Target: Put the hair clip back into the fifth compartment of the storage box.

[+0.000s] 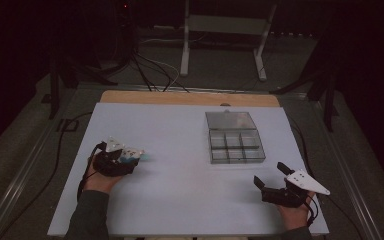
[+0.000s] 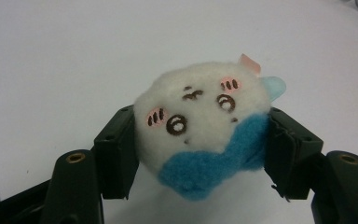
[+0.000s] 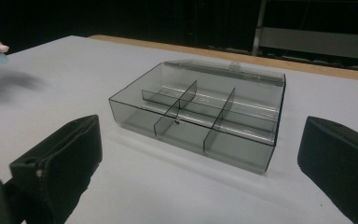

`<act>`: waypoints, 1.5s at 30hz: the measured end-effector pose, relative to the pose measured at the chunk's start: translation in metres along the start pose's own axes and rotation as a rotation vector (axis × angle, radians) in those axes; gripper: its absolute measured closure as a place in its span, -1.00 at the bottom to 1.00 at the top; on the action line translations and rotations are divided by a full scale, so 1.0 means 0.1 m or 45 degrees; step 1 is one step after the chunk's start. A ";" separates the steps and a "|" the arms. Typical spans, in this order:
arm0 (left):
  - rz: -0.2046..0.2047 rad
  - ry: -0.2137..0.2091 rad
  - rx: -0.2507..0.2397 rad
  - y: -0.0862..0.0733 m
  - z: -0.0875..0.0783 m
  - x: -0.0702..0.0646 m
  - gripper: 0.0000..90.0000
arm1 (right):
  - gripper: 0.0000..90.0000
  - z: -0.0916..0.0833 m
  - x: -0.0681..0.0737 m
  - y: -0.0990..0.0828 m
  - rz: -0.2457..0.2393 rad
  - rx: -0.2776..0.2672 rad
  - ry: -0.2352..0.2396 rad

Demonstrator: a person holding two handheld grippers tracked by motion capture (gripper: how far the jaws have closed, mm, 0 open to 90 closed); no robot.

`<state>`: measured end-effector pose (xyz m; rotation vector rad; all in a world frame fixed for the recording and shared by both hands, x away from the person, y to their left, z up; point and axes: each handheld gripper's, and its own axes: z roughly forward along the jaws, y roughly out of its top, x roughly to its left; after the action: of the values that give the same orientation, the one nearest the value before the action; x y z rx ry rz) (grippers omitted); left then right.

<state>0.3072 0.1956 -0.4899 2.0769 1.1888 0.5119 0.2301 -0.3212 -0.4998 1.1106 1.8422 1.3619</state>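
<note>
A: Plush toy (image 2: 204, 126) first: where is it?

B: Between the fingers (image 2: 116, 156) of the left gripper (image 1: 129, 156), off the tabletop (image 1: 180, 150) at its left side. It is a small white-and-blue toy with a stitched face, squeezed from both sides.

A: So how far along is the job?

B: The pick-up looks done. The compartment box (image 1: 235, 144) sits well apart to the right, lid open, and every section I can see in the right gripper view is bare. Carrying the toy over and dropping it in is left, I'd judge.

A: And the other hand?

B: The right gripper (image 1: 270, 175) rests near the tabletop's front right, fingers spread wide, holding nothing, pointed at the box.
</note>
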 end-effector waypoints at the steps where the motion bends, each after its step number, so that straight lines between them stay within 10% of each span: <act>1: 0.000 -0.006 -0.004 0.01 0.00 -0.01 -0.19 | -1.00 0.00 0.00 0.00 0.000 0.000 0.000; 45: 0.006 -0.047 -0.107 0.74 0.20 -0.46 -0.19 | -1.00 -0.01 -0.01 0.00 0.006 -0.003 0.000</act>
<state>0.3404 0.1225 -0.4507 2.0100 1.1224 0.5153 0.2300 -0.3224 -0.4997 1.1142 1.8383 1.3666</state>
